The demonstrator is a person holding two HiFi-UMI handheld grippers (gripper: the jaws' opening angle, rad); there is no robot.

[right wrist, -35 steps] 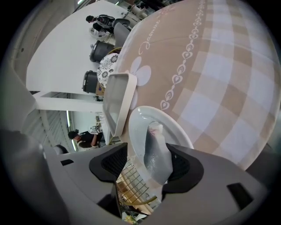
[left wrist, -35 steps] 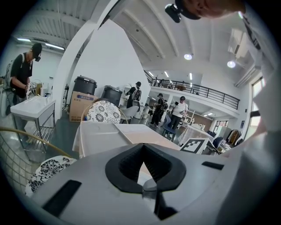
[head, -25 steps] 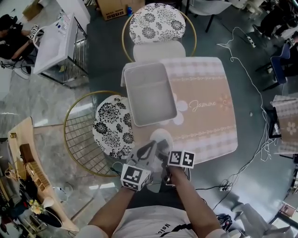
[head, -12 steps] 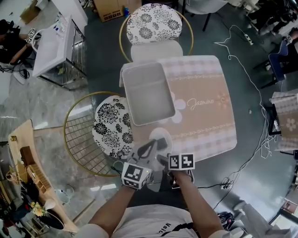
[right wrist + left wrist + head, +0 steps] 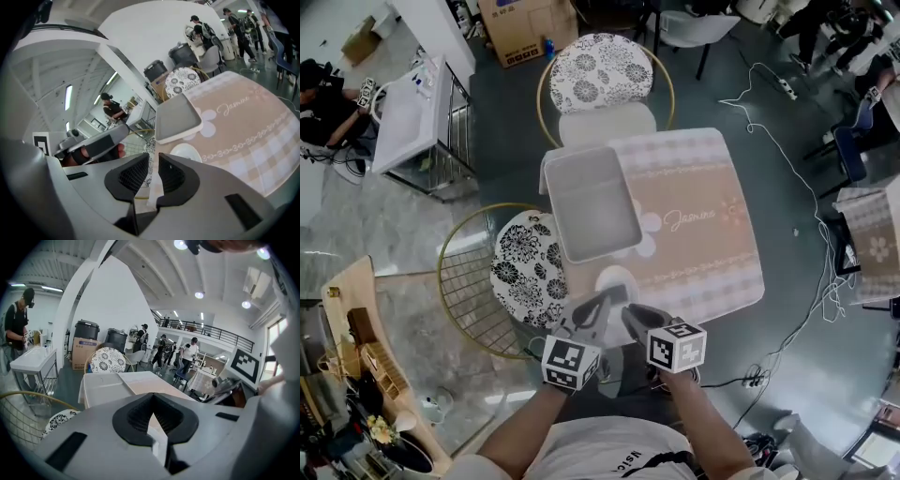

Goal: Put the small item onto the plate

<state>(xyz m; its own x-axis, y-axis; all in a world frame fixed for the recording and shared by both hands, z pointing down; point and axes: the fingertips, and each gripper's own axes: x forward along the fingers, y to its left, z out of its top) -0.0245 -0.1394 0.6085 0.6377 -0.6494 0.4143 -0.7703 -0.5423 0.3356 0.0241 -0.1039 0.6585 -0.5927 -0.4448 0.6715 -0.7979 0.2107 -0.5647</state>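
A white plate (image 5: pixel 616 281) lies on the tablecloth near the table's front edge, and it shows in the right gripper view as the plate (image 5: pixel 185 152). No small item is visible in any view. My left gripper (image 5: pixel 607 300) hovers at the plate's near left rim; in its own view the left gripper (image 5: pixel 152 399) has its tips touching, with nothing held. My right gripper (image 5: pixel 630 311) is beside it at the plate's near edge. The right gripper (image 5: pixel 153 161) is closing, with a narrow gap between its pads and nothing seen in it.
A grey rectangular tray (image 5: pixel 591 202) takes up the table's left half, just beyond the plate. One floral chair (image 5: pixel 598 58) stands at the far side, and a second floral chair (image 5: pixel 525 267) with a gold wire frame stands at the left. Cables (image 5: pixel 797 178) trail over the floor on the right.
The right gripper's jaws have drawn much closer together, and it has pulled back slightly toward me. The left gripper stays by the plate's near rim.
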